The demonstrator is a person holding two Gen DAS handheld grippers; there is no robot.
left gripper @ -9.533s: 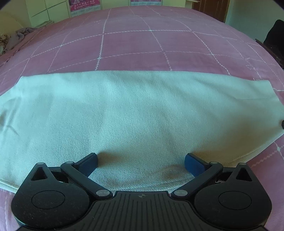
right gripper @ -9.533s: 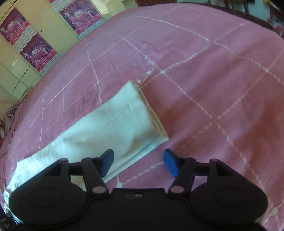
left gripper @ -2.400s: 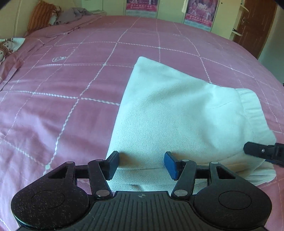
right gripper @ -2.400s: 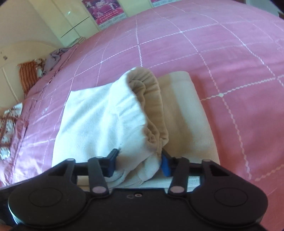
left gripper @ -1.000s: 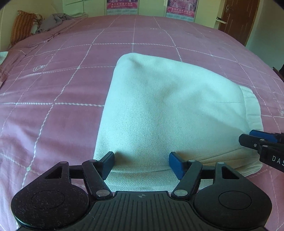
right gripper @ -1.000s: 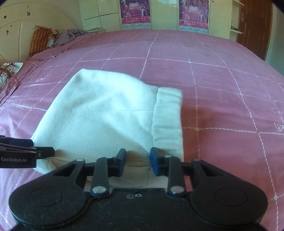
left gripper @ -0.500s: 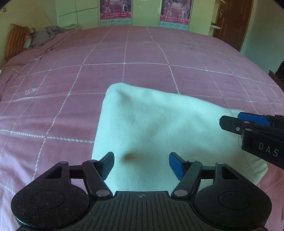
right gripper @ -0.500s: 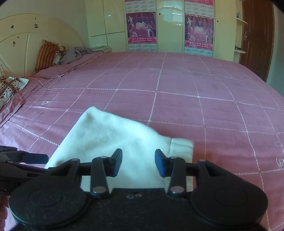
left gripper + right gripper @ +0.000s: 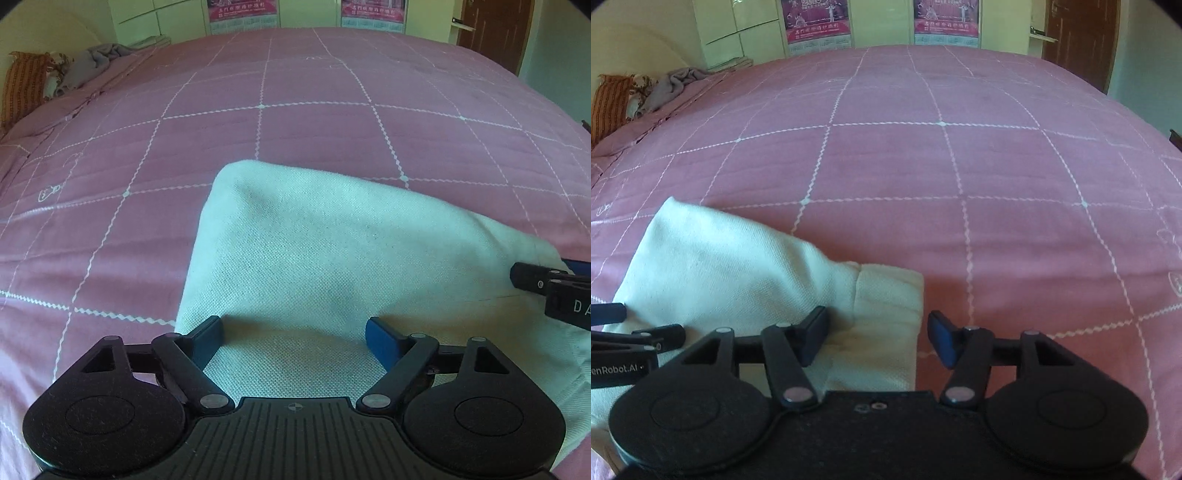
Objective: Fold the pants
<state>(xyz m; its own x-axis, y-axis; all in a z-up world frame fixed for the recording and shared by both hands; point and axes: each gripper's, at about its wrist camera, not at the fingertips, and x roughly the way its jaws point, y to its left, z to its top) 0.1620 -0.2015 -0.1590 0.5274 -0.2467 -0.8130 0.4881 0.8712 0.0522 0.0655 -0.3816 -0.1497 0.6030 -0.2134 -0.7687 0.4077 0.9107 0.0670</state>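
The pale cream pants [image 9: 332,251] lie folded into a compact bundle on the pink bed; in the right wrist view they [image 9: 738,273] sit at the lower left, with the waistband [image 9: 890,295] at their right edge. My left gripper [image 9: 295,338] is open and empty, its fingers spread just above the near part of the bundle. My right gripper [image 9: 877,336] is open and empty over the waistband corner. It also shows at the right edge of the left wrist view [image 9: 554,288].
The pink quilted bedspread [image 9: 295,110] with white grid lines stretches far ahead. A striped pillow [image 9: 22,85] and a grey garment [image 9: 92,59] lie at the far left. Wardrobes with posters [image 9: 816,22] and a brown door [image 9: 1078,37] stand behind the bed.
Both grippers have let go of the bundle and opened wider. The right gripper has drawn back toward the waistband corner; the pants stay folded on the bed.
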